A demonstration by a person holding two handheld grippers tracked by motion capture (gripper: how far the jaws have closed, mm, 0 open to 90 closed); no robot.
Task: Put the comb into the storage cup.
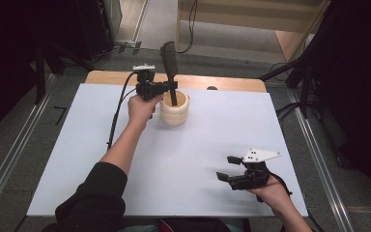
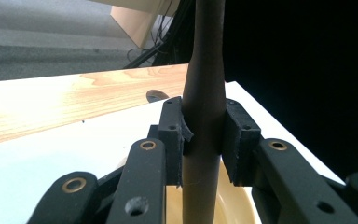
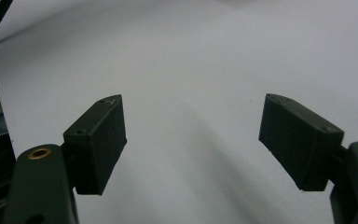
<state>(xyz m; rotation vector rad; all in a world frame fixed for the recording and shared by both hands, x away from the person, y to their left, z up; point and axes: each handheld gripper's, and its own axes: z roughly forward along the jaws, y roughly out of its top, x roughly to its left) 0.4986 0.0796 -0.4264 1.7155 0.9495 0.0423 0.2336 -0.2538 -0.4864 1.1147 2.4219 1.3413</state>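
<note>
A cream ribbed pot (image 1: 175, 110) stands on the white table (image 1: 174, 159) near its far edge. A dark long-handled utensil (image 1: 171, 67) stands in the pot, its handle rising up and leaning left. My left gripper (image 1: 173, 86) is shut on that handle just above the pot's rim. In the left gripper view both pads clamp the brown handle (image 2: 204, 102), with the pot's rim (image 2: 235, 205) below. My right gripper (image 1: 227, 167) rests low at the table's front right, jaws open wide and pointing left, with only bare table (image 3: 191, 70) between them.
A wooden strip (image 1: 198, 81) runs along the table's far edge, with a small dark object (image 1: 212, 88) on it. Cables and stand legs lie on the floor beyond. The left gripper's cable (image 1: 118, 111) trails over the table's left part.
</note>
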